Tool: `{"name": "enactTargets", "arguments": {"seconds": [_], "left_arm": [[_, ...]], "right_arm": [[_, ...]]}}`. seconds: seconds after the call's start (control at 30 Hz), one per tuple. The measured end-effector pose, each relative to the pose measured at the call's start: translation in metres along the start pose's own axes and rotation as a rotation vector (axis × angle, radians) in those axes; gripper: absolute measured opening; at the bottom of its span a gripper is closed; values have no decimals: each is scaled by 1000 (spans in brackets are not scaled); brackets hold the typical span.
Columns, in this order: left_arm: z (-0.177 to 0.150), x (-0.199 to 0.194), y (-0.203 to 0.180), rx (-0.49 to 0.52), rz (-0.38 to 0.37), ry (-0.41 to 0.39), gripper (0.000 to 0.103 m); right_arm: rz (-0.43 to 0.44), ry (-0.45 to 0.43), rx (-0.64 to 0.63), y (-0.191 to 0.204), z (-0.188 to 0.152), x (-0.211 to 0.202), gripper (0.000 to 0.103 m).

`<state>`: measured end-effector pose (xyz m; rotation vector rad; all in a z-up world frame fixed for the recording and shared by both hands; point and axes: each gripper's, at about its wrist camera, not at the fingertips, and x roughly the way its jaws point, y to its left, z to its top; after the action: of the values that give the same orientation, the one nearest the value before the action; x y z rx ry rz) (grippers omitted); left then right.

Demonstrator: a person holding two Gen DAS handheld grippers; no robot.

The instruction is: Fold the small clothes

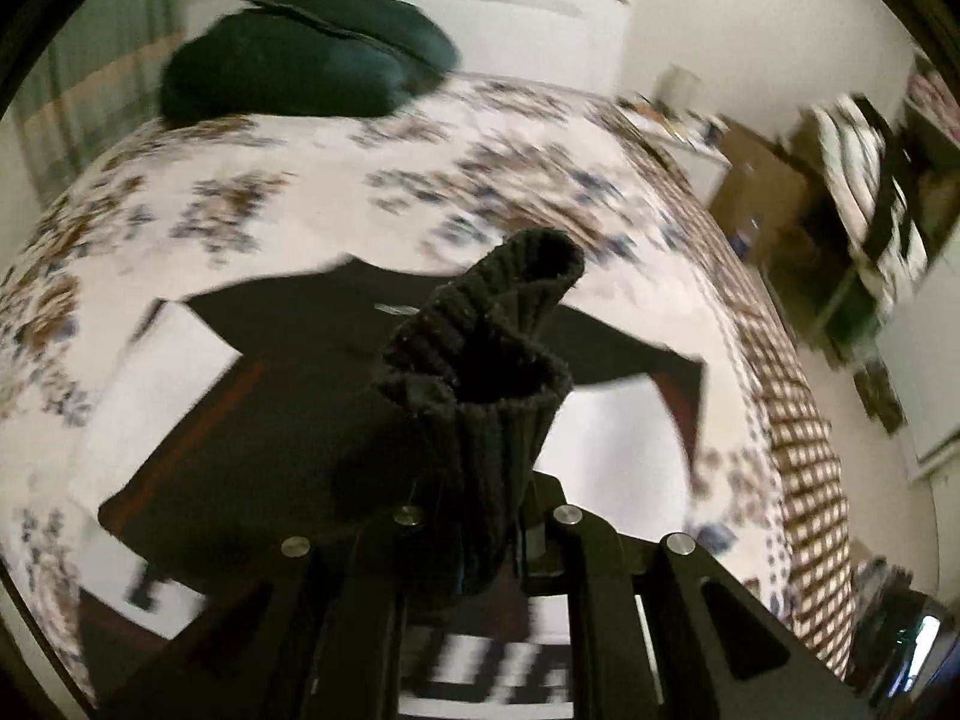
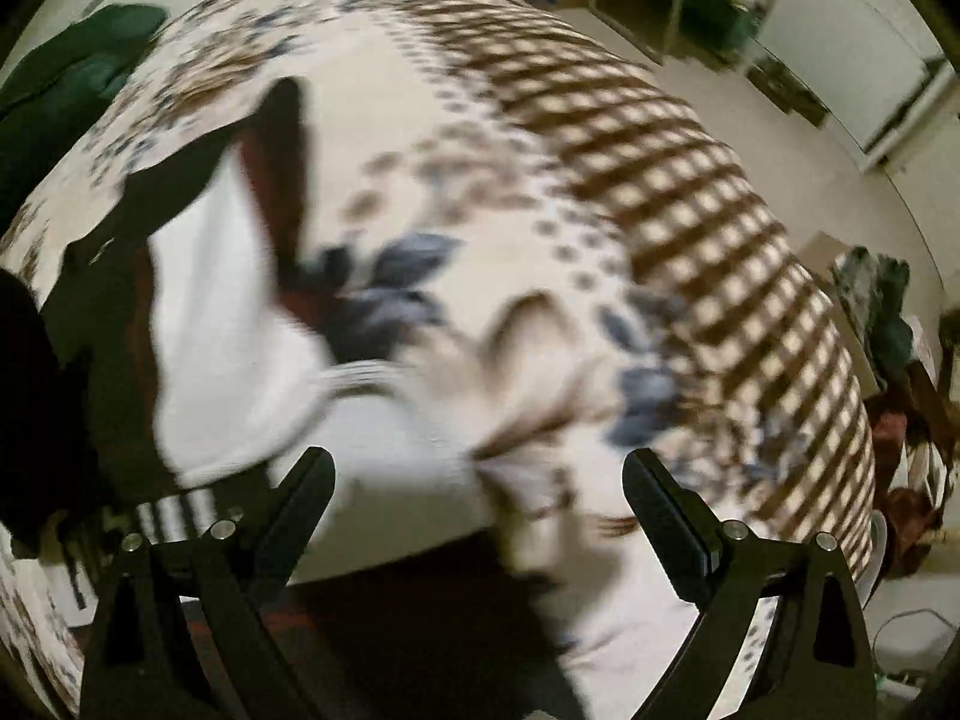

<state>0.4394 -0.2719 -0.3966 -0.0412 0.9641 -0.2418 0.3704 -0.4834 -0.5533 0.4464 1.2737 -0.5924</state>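
A black and white garment (image 1: 288, 396) lies spread on the flower-print bed cover (image 1: 336, 198). My left gripper (image 1: 486, 534) is shut on its black ribbed cuff (image 1: 480, 354), which stands up above the jaws. In the right wrist view the same garment (image 2: 210, 312) lies at the left, white with black sleeves and striped trim. My right gripper (image 2: 480, 480) is open and empty above the bed cover (image 2: 540, 210), just right of the garment. Both views are blurred by motion.
A dark green pillow (image 1: 306, 54) lies at the head of the bed, also in the right wrist view (image 2: 60, 78). A nightstand and wooden furniture (image 1: 762, 192) stand right of the bed. A clothes pile (image 2: 900, 348) lies on the floor.
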Motion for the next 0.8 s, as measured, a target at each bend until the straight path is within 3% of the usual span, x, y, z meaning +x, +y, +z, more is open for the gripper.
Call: {"name": "enactTargets", "arguments": {"seconds": [0.17, 0.2, 0.27, 0.3, 0.33, 0.47, 0.53, 0.6, 0.8], "left_arm": [[-25, 44, -56, 125, 30, 107, 15], [-29, 49, -59, 142, 35, 135, 22], [-36, 49, -58, 142, 13, 149, 47], [-37, 44, -55, 134, 5, 146, 72], [-38, 37, -49, 124, -1, 140, 89], [-38, 2, -5, 41, 14, 99, 93], [-36, -12, 29, -17, 69, 75, 93], [-37, -21, 68, -77, 155, 76, 93], [-60, -9, 161, -204, 348, 157, 93]], "right_arm": [[16, 28, 41, -41, -4, 13, 98], [36, 33, 49, -44, -4, 13, 98], [85, 41, 60, -52, -2, 11, 98], [114, 40, 66, -54, -2, 8, 98], [141, 40, 72, -58, -1, 5, 98], [275, 43, 128, -64, 5, -12, 98], [351, 49, 144, -55, 12, -18, 98], [435, 57, 130, -37, 23, -20, 98], [526, 32, -51, 62, 56, -9, 98]]}}
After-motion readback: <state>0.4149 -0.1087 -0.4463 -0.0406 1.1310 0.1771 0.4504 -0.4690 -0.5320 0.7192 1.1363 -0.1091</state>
